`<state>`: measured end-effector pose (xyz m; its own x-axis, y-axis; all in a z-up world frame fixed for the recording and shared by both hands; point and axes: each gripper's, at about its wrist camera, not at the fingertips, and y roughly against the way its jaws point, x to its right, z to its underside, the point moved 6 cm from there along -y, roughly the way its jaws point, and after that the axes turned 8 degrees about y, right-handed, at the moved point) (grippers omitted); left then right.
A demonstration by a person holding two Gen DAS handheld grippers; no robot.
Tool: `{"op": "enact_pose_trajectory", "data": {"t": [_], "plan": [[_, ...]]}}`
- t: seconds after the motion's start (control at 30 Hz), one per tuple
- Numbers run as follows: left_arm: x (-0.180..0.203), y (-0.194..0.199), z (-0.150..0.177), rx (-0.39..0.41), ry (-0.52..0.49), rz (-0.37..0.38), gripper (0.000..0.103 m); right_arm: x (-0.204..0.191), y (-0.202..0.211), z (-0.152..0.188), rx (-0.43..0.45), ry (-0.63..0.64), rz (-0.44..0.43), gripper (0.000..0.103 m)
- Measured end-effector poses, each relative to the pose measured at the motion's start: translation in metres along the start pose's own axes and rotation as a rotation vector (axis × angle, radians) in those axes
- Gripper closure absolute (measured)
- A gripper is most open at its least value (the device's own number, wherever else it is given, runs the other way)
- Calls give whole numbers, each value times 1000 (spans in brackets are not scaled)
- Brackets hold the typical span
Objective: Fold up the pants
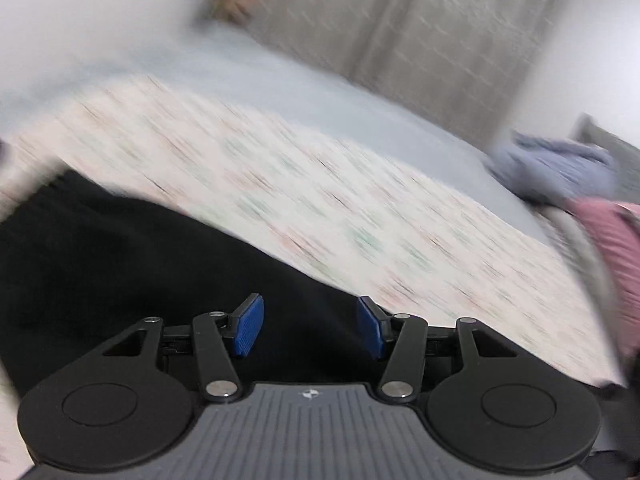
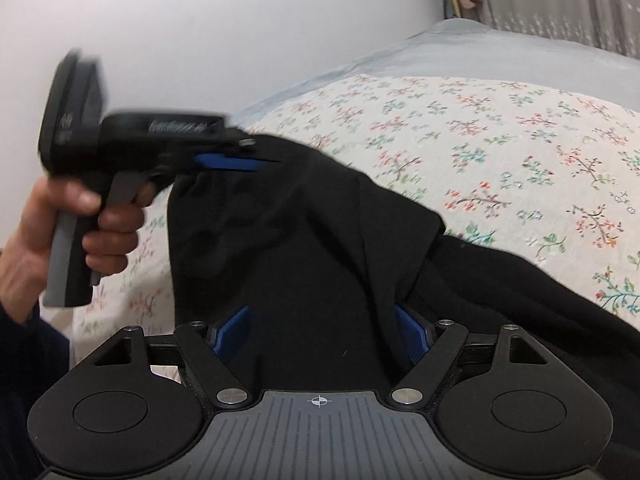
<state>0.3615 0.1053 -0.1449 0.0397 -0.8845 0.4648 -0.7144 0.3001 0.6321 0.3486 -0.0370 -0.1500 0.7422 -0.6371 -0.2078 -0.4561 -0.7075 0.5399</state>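
Observation:
Black pants [image 2: 300, 220] lie on a floral bed cover [image 2: 500, 140]. One part of them is lifted into a peak. In the right wrist view that peak reaches the tip of my left gripper [image 2: 260, 160], which a hand [image 2: 112, 224] holds at the left. From there the cloth hangs down between the blue pads of my right gripper [image 2: 320, 312]. Those pads stand wide apart and I see no squeeze on the cloth. The blurred left wrist view shows my left gripper [image 1: 309, 304] with its pads apart and their inner faces bare, above the pants [image 1: 120, 260]. I cannot tell whether the cloth rests on a finger.
A pale grey sheet [image 2: 480, 48] covers the bed beyond the floral cover [image 1: 320, 184]. Blue-grey clothing [image 1: 560, 164] and a pink cloth [image 1: 616, 240] lie at the bed's right side. A grey curtain [image 1: 440, 20] and a white wall stand behind.

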Motion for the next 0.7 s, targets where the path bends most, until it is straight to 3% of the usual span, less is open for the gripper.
{"op": "enact_pose_trajectory", "data": {"t": [0.07, 0.17, 0.33, 0.4, 0.53, 0.6, 0.7], "plan": [[8, -19, 13, -58, -9, -23, 38, -4, -3, 4, -16, 9, 5, 23], [5, -47, 30, -131, -57, -155, 38, -5, -4, 6, -33, 21, 11, 23], [3, -48, 33, -118, -76, -167, 38, -3, 1, 2, -27, 22, 6, 25], [1, -49, 32, -119, -74, -161, 38, 2, 12, -3, 22, 3, 0, 24], [1, -47, 35, -120, -72, -156, 38, 40, 36, -15, 149, -154, -37, 22], [2, -46, 35, -122, -69, -153, 38, 64, 33, -12, 126, -224, -14, 22], [1, -44, 35, -129, -56, -147, 38, 83, 16, -1, 63, -267, -49, 22]]}}
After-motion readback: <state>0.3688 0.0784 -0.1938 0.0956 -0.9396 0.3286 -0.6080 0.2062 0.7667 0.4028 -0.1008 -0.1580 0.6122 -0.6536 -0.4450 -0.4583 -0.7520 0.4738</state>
